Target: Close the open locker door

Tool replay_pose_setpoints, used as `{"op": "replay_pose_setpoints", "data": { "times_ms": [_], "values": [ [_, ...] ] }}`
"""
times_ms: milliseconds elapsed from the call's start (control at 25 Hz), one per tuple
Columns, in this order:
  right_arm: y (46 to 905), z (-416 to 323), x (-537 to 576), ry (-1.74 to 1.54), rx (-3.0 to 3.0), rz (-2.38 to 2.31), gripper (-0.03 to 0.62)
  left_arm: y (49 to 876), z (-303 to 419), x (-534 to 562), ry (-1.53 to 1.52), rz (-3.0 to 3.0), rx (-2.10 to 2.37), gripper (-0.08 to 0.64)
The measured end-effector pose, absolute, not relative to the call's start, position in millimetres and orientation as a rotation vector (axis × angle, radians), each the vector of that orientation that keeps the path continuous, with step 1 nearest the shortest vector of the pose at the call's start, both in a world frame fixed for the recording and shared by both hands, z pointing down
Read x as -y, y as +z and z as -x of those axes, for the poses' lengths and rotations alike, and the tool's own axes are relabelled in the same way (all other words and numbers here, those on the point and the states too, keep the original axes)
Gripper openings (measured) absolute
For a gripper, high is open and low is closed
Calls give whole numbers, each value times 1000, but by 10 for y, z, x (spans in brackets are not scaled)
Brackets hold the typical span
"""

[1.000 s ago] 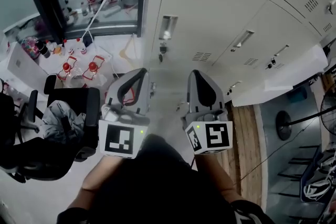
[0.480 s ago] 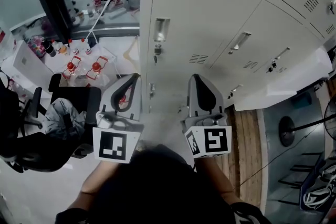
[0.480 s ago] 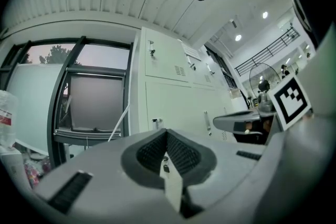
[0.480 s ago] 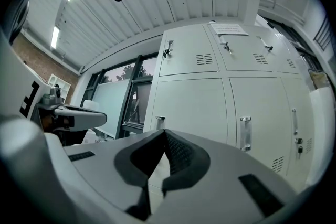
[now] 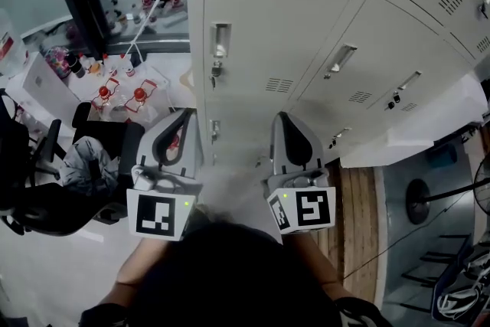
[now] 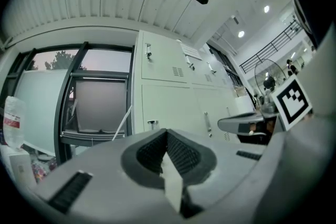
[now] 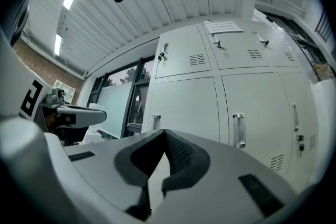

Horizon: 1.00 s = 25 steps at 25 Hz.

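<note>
Pale-grey locker door stands open at frame right; with left tool and right tool both clenched empty, push its free edge squarely.

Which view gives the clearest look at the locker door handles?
The right gripper view: the locker doors face it almost square, so the upright handles and vent slots stand out clearly. The head view looks steeply down the doors, foreshortening the handles. The left gripper view shows them small, at a slant.
</note>
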State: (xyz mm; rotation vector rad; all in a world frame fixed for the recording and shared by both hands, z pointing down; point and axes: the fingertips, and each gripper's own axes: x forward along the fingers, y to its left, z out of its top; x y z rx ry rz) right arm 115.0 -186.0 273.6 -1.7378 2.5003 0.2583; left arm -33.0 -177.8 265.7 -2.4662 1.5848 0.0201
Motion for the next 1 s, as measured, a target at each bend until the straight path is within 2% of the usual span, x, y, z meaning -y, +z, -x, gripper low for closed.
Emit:
{"op": "replay_pose_setpoints", "data": {
  "times_ms": [440,1000],
  "values": [
    [2867,-1347,1854,221,-2501,1724,17,2765,93,1731,-41,2462,-1579,-2],
    [2982,-1393,1913,166,-2495,1716,17,2769,131,1890,-58,2420,-1566,-2]
  ]
}}
